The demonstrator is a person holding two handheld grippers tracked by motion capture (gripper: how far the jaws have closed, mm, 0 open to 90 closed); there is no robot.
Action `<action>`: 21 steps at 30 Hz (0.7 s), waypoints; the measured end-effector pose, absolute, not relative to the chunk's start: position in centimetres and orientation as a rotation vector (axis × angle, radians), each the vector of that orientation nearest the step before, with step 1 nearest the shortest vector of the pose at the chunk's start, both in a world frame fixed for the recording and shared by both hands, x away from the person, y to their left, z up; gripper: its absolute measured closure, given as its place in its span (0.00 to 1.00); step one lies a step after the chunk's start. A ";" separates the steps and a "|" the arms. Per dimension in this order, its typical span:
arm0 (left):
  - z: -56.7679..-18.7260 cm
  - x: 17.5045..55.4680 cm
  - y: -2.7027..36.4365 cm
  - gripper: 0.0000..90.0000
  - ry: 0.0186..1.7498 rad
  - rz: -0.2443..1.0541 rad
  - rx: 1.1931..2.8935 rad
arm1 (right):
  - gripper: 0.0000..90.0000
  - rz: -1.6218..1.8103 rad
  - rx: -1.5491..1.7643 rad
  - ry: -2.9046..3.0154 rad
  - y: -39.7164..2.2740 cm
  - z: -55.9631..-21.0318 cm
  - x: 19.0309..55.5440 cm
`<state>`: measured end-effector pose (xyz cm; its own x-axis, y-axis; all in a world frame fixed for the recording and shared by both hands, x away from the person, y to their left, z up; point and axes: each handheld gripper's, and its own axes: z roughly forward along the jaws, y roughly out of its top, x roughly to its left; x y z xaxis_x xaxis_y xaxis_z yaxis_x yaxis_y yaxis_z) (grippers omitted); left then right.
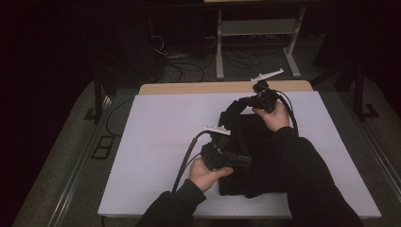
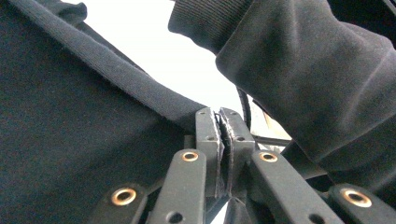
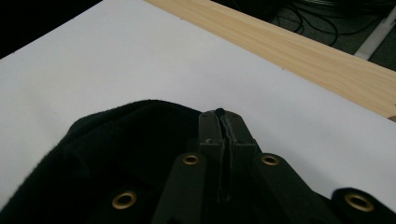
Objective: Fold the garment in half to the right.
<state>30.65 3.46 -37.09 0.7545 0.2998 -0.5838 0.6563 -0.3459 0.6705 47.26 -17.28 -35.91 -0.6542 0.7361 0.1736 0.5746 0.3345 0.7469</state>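
High view: black garment [image 1: 255,156] on white tabletop [image 1: 156,142], bunched between the two hand-held grippers. Left hand-held gripper [image 1: 243,161] low at garment's near-left edge, jaws pointing into the cloth; tips lost against the black fabric, grip hard to read here. Right hand-held gripper [image 1: 250,100] at the far edge, a strip of cloth running from its jaws down to the main heap. Right sleeve [image 1: 302,175] lying across the garment, covering much of its right part. Room beyond tabletop dark, little to make out.

Left gripper view: left hand-held gripper [image 2: 223,119] with jaws pressed together, a thin fold of cloth pinched between the pads. Garment's ribbed hem [image 2: 116,77] running diagonally just left of the jaws; rest of fabric cut off by frame edges. Sleeve [image 2: 308,79] close on the right.

Right gripper view: right hand-held gripper [image 3: 223,119] jaws closed, dark cloth edge showing between the tips. Garment [image 3: 102,154] heaped left of and below the jaws, lower part too dark to resolve. Wooden edge [image 3: 299,51] beyond the jaws.
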 end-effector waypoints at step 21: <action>-38.6 30.9 -0.8 0.95 0.701 -0.510 1.983 | 0.95 1.227 1.252 2.350 -21.0 -36.4 46.6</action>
